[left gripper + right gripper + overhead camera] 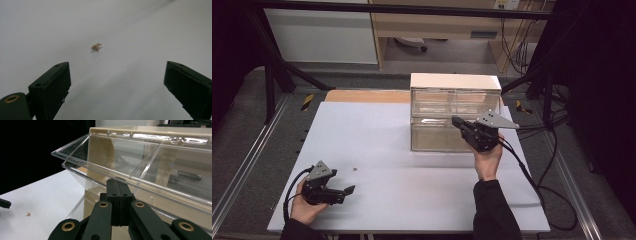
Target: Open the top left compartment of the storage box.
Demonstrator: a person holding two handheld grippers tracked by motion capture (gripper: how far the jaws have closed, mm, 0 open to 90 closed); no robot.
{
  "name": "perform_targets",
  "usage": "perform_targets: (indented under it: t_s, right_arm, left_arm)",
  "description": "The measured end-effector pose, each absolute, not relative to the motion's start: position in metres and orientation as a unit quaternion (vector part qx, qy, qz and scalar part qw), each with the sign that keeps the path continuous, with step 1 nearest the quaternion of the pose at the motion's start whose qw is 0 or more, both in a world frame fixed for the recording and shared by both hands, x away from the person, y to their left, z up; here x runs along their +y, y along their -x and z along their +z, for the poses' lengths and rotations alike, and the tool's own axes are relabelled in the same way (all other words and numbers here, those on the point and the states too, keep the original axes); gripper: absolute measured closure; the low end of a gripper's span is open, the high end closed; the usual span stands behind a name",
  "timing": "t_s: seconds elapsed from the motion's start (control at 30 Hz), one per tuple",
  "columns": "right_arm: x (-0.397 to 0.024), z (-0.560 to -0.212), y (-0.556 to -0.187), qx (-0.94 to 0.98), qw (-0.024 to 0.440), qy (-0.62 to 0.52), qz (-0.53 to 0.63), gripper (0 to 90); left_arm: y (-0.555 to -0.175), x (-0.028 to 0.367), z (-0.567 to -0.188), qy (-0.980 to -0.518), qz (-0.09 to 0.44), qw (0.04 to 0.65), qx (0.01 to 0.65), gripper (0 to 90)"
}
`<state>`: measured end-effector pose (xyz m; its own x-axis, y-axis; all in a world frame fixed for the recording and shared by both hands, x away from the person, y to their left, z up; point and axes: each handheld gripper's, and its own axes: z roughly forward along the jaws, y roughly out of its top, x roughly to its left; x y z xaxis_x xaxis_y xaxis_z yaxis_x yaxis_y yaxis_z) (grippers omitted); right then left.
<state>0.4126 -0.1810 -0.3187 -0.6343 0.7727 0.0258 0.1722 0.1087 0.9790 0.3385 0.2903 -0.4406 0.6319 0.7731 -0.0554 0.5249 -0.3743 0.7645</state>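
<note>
At the desk's point(377, 145) far right, the right gripper point(117, 185) has its jaws clenched against the tilted drawer's rim point(100, 173); the left gripper point(346, 192), jaws released, hovers over bare white surface beside a crumb point(96, 46).

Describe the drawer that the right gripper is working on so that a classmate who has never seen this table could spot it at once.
On the white table stands a clear plastic drawer cabinet with a white top. The drawer is its upper one, tilted out at the front, with the shut right gripper at its rim. The drawer below it sits closed.

Tiny tan scrap point(96, 46) on white tabletop point(377, 150); grey floor point(242, 130) beyond.
</note>
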Motion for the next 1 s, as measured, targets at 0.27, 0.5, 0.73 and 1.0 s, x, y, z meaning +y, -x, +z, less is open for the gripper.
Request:
perform_targets:
  t_s: [0.27, 0.5, 0.73, 1.0]
  right_arm:
    - [-0.183, -0.31, -0.412, 0.691, 0.27, -0.334, 0.581, 90.0]
    - [-0.183, -0.306, -0.412, 0.689, 0.275, -0.334, 0.581, 90.0]
    - [-0.184, -0.302, -0.412, 0.687, 0.279, -0.333, 0.582, 90.0]
    - [-0.183, -0.294, -0.414, 0.685, 0.286, -0.331, 0.584, 90.0]
  left_arm:
    - [-0.339, 0.29, -0.44, -0.813, 0.159, 0.393, 0.399, 7.2]
    - [-0.339, 0.291, -0.44, -0.813, 0.159, 0.393, 0.399, 7.2]
    - [-0.338, 0.291, -0.44, -0.813, 0.16, 0.393, 0.399, 7.2]
    - [-0.339, 0.291, -0.44, -0.813, 0.161, 0.393, 0.398, 7.3]
